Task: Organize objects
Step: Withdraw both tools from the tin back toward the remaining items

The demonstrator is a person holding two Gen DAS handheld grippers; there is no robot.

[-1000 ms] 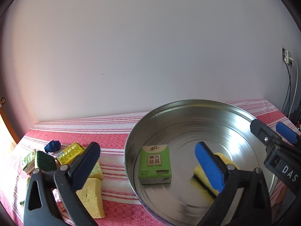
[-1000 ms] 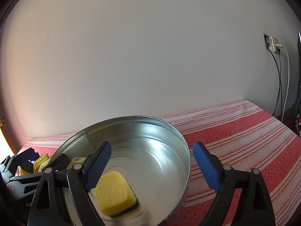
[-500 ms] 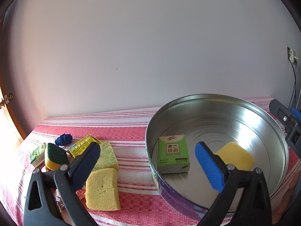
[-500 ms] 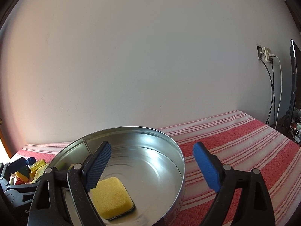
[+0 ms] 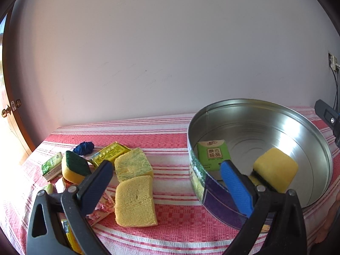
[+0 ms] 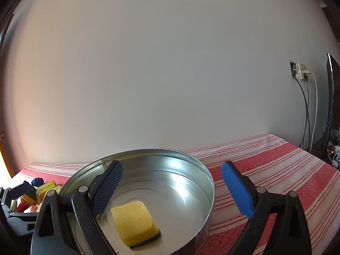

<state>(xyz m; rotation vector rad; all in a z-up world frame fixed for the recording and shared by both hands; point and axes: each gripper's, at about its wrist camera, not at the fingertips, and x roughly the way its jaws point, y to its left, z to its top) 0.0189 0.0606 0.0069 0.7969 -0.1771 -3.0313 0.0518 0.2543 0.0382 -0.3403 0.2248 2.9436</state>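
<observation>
A round metal tin [image 5: 318, 144] [image 6: 204, 170] stands on the red striped cloth. Inside lie a green tissue pack [image 5: 212, 154] and a yellow sponge with a dark underside [image 5: 276, 165] [image 6: 133, 221]. My left gripper [image 5: 167, 187] is open and empty, hovering left of the tin over a pile of loose items: two yellow sponge blocks [image 5: 135, 200], a green-topped sponge [image 5: 74, 166], a yellow packet [image 5: 110, 150] and a blue ball [image 5: 84, 147]. My right gripper [image 6: 172, 189] is open and empty above the tin.
A small green pack [image 5: 52, 165] and more wrappers [image 5: 102, 208] lie at the table's left edge. Striped cloth [image 6: 276, 170] stretches right of the tin. A wall socket with cables [image 6: 299, 72] and a dark screen edge [image 6: 331, 106] are at far right.
My left gripper has swung left from over the tin toward the pile of loose items. My right gripper has drawn back a little from the tin, leaving the yellow sponge inside.
</observation>
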